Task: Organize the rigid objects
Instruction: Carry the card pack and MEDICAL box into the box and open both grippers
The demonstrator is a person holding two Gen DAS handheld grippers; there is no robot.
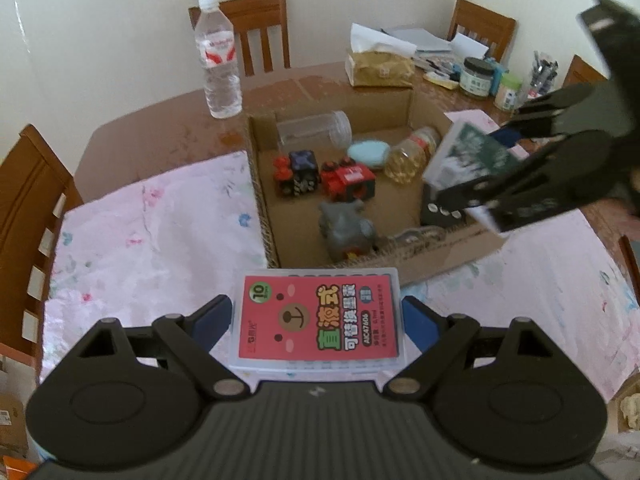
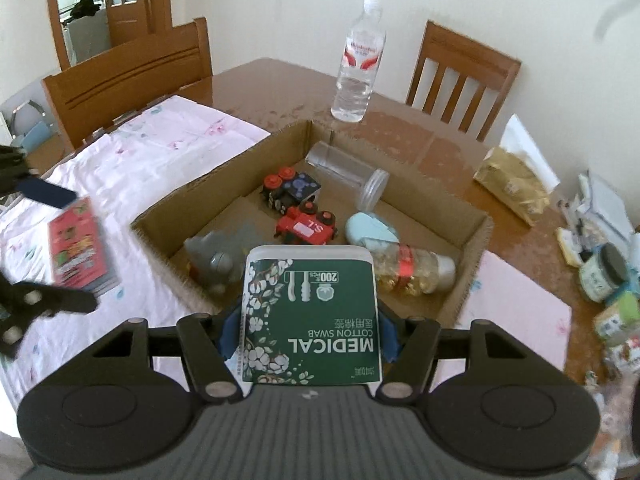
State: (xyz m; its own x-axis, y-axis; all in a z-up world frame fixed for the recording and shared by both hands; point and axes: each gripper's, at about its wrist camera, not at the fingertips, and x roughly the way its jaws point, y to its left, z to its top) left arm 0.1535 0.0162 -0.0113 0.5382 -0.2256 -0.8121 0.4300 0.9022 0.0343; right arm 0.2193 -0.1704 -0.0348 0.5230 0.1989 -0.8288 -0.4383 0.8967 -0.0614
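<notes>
Cardboard box [image 2: 472,240] sits mid-counter [image 2: 400,128], toys inside. Right gripper [image 2: 310,330] has its jaws clamped on the green cotton swab box [image 2: 312,320], held at the box's six o'clock rim. Left gripper [image 1: 318,320] has its jaws wide, gripping the red-labelled refill case [image 1: 320,320] squarely between them, above the floral cloth [image 1: 152,232].
</notes>
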